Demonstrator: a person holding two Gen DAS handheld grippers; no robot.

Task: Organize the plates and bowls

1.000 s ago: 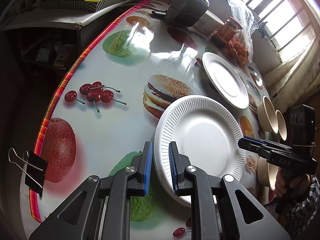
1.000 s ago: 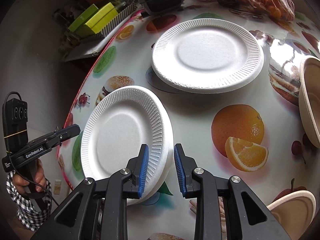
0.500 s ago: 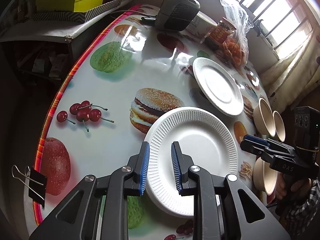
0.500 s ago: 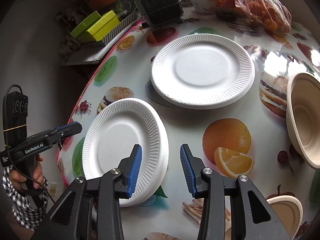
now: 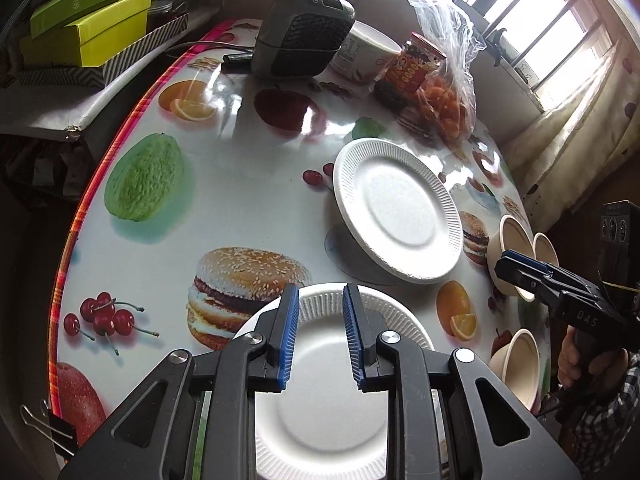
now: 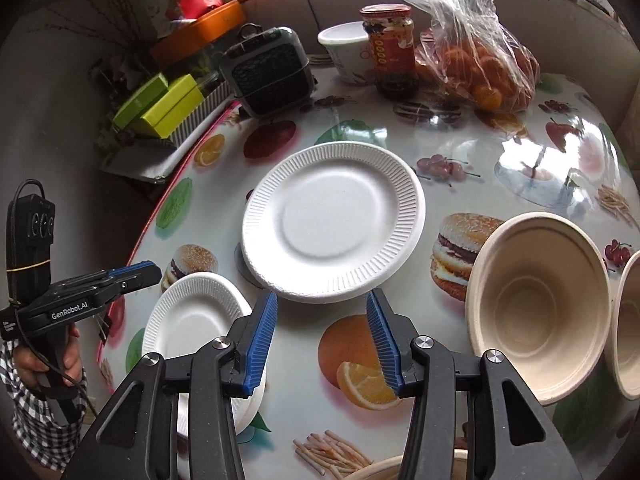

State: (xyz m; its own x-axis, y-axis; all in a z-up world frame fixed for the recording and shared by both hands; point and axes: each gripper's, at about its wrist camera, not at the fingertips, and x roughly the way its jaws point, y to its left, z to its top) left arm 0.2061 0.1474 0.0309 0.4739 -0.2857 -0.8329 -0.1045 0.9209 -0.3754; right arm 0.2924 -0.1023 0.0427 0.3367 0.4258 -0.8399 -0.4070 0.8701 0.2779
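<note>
A white foam plate (image 5: 320, 392) lies at the table's near edge, right under my left gripper (image 5: 320, 302), which is open and empty above it. It also shows in the right wrist view (image 6: 192, 320) at the lower left. A second white foam plate (image 5: 394, 210) (image 6: 332, 220) lies further in, just beyond my right gripper (image 6: 322, 300), which is open wide and empty. A beige bowl (image 6: 538, 312) stands upright to its right, another bowl (image 6: 628, 320) beside it. A third bowl (image 5: 520, 364) stands near the edge.
At the far side stand a grey heater (image 5: 304, 32), a white tub (image 6: 348, 54), a red-labelled jar (image 6: 390, 48) and a bag of oranges (image 6: 476, 64). Green boxes (image 5: 84, 28) lie on a shelf left of the table. A binder clip (image 5: 48, 432) grips the table edge.
Both grippers have pulled back from the near plate and opened wider, the right one most. The near plate now lies flat under my left gripper; my right gripper has swung toward the far plate.
</note>
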